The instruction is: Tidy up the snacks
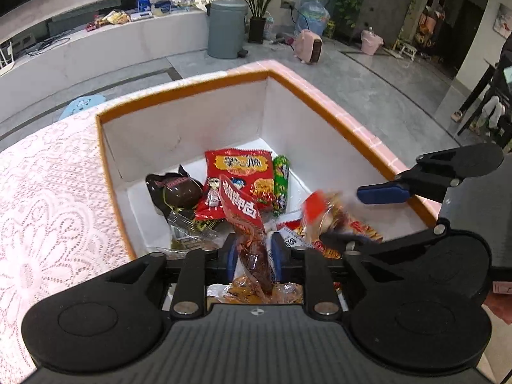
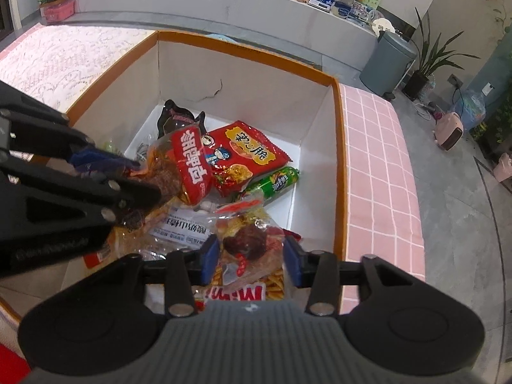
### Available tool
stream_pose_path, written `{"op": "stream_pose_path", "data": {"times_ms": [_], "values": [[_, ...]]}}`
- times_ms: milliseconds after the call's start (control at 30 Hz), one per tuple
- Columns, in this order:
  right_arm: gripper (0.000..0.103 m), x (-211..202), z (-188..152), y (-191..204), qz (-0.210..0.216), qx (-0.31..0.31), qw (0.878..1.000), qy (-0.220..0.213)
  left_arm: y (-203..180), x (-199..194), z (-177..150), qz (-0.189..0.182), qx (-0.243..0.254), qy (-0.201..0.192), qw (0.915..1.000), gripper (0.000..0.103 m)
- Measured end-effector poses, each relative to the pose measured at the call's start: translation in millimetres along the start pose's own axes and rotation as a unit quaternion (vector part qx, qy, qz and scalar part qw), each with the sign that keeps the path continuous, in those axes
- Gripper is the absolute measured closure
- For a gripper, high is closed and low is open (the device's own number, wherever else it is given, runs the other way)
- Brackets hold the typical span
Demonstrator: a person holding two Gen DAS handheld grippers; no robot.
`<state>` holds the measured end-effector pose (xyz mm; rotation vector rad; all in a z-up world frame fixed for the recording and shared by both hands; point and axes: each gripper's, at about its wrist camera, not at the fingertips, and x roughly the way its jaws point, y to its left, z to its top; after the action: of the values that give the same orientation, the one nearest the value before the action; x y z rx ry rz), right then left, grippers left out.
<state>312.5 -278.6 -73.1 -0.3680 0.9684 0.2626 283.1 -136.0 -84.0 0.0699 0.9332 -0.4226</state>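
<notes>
A white box with an orange rim (image 1: 192,88) (image 2: 256,52) holds several snack packs. My left gripper (image 1: 254,254) is shut on a red-topped clear meat snack pack (image 1: 246,220), held over the box; it also shows in the right wrist view (image 2: 188,166). My right gripper (image 2: 251,257) is open around a clear pack of dark meat snack (image 2: 246,240), which looks blurred in the left wrist view (image 1: 323,214). In the box lie a red noodle-snack bag (image 1: 238,172) (image 2: 249,152), a green sausage stick (image 1: 281,185) (image 2: 275,182) and a dark pack (image 1: 174,188) (image 2: 174,116).
The box sits on a table with a pink lace cloth (image 1: 44,192) and a pink checked cloth (image 2: 380,166). A grey bin (image 1: 225,28) (image 2: 388,62), a potted plant (image 1: 257,3) and a pink heater (image 1: 308,46) stand on the floor beyond.
</notes>
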Motion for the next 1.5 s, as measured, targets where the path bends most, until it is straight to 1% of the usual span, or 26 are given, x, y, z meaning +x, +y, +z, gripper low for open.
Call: {"op": "stream_pose_path", "data": {"times_ms": [33,67,100,167,233,267,333,467,500,633,700,767,833,900,933,967,1067,1167,1200,1300,1400,1500], "values": [[0.046,-2.4,0.3,0.8,-0.002,-0.003,1.0,0.001,1.2,-5.4,0.8,0.002,0.0,-0.006,1.0,0.063],[0.046,-4.2,0.2,2.1,-0.004,-0.007,1.0,0.002,2.4,-10.6,1.0,0.004,0.0,-0.009,0.9999,0.056],[0.045,-7.4,0.8,3.2,-0.007,-0.01,1.0,0.004,3.0,-16.9,1.0,0.004,0.0,-0.012,0.9999,0.054],[0.035,-13.6,1.0,4.6,-0.014,-0.011,1.0,0.007,4.3,-29.0,2.3,-0.001,-0.002,-0.021,0.9998,0.049],[0.024,-21.7,2.2,6.5,-0.022,-0.008,1.0,0.008,5.2,-43.7,1.5,-0.004,-0.007,-0.032,0.9995,0.045],[0.022,-25.6,3.0,7.4,-0.025,-0.006,1.0,0.01,5.1,-51.4,0.5,-0.002,-0.008,-0.04,0.9992,0.042],[0.014,-35.9,4.4,10.4,-0.026,-0.001,1.0,0.011,4.7,-68.2,-2.1,0.003,-0.008,-0.057,0.9984,0.038],[0.012,-65.2,4.4,18.2,-0.019,0.021,1.0,-0.009,4.5,-105.0,-12.5,0.013,-0.011,-0.095,0.9953,0.034],[0.01,-73.4,4.1,20.5,-0.016,0.031,0.999,-0.015,4.1,-114.5,-16.0,0.017,-0.01,-0.105,0.9943,0.033],[0.007,-109.5,-1.4,32.1,0.019,0.077,0.996,-0.048,2.4,-149.2,-29.8,0.039,-0.003,-0.144,0.9888,0.03],[0.006,-127.2,-6.1,39.3,0.035,0.089,0.993,-0.067,2.4,-164.8,-37.4,0.05,-0.004,-0.159,0.9861,0.027],[0.006,-143.7,-12.9,48.5,0.047,0.097,0.99,-0.086,3.3,-178.8,-45.4,0.057,-0.008,-0.172,0.9834,0.023],[0.005,-158.1,-18.8,58.3,0.06,0.108,0.987,-0.102,5.0,-192.0,-55.1,0.068,-0.012,-0.184,0.9805,0.022],[0.004,-170.1,-27.3,67.6,0.077,0.123,0.983,-0.117,4.3,-201.9,-65.2,0.082,-0.011,-0.194,0.9775,0.019],[0.003,-175.3,-31.6,71.5,0.082,0.129,0.98,-0.125,4.7,-205.4,-70.9,0.09,-0.009,-0.197,0.9762,0.017],[0.003,-179.2,-36.7,76.4,0.083,0.136,0.978,-0.133,4.9,-206.9,-75.5,0.098,-0.006,-0.199,0.975,0.016],[0.003,-187.9,-53.4,93.3,0.077,0.153,0.972,-0.161,4.8,-211.9,-88.7,0.123,-0.007,-0.202,0.9714,0.016],[0.003,-193.3,-73.0,108.1,0.071,0.16,0.963,-0.206,3.4,-215.2,-100.7,0.14,-0.014,-0.207,0.9682,0.015],[0.003,-194.5,-79.1,112.5,0.066,0.158,0.961,-0.219,4.5,-215.7,-103.8,0.142,-0.02,-0.209,0.9674,0.015],[0.003,-196.5,-97.8,126.6,0.031,0.153,0.953,-0.261,9.0,-214.4,-110.6,0.147,-0.037,-0.211,0.9655,0.014],[0.003,-191.1,-111.5,134.2,0.01,0.166,0.946,-0.277,11.4,-212.3,-119.5,0.159,-0.041,-0.214,0.9628,0.014],[0.003,-180.3,-125.0,132.0,0.015,0.203,0.938,-0.28,14.4,-210.3,-130.7,0.159,-0.042,-0.219,0.9618,0.014]]}}
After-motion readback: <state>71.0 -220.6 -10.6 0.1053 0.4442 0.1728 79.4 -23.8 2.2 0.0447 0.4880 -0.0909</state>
